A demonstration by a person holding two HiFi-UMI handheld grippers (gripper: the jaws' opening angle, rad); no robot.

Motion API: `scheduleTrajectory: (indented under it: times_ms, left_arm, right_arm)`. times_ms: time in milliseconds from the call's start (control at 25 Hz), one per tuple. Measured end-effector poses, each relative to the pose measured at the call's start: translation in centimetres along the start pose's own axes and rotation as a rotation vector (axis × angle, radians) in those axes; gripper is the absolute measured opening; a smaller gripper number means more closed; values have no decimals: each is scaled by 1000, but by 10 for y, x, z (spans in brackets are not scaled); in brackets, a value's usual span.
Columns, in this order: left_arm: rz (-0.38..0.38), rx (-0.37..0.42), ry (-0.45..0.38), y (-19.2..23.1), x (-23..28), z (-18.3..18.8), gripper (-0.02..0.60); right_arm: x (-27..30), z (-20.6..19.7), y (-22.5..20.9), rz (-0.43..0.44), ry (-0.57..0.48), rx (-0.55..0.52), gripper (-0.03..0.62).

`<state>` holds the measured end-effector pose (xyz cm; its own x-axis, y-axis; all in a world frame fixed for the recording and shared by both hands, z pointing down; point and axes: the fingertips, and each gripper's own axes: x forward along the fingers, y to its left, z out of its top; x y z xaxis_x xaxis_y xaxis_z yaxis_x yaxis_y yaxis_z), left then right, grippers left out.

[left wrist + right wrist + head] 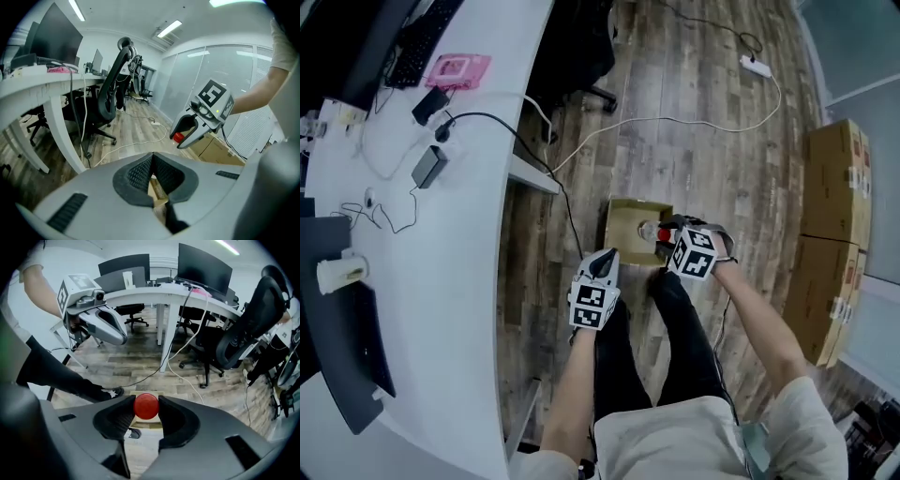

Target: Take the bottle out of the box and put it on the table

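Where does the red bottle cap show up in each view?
Head view: red bottle cap, just right of centre, over the floor.
Left gripper view: cap right of centre, in the right gripper.
Right gripper view: cap low centre, between the jaws.
Shared landmark: the curved white desk.

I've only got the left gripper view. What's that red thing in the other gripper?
Observer: A round red cap, pinched between the right gripper's pads in its own view.
Operator: Is there a bottle under it?
Observer: Yes, the head view shows a clear bottle below the cap, over the open cardboard box on the floor.
Operator: Which way is the table?
Observer: In the head view the white table runs along the left of the left gripper.
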<state>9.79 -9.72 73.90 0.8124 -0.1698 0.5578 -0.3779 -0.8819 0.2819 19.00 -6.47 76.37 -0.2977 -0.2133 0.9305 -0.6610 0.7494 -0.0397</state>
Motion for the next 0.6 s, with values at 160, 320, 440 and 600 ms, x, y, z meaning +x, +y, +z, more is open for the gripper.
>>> scheduleTrajectory:
  times_ms: [160, 320, 440, 600]
  left_arm:
    - [2, 19, -18, -13, -39, 52, 12]
    - [18, 39, -60, -15, -81, 103, 12]
    - [33, 48, -86, -16, -110, 136, 12]
    - [63, 49, -124, -23, -153, 162, 12]
  right_arm:
    - [-72, 45, 2, 12, -17, -48, 181]
    - [-136, 97, 2, 23, -33, -141, 181]
    - [-180, 136, 0, 30, -48, -206, 181]
    - [-229, 175, 13, 42, -72, -266, 181]
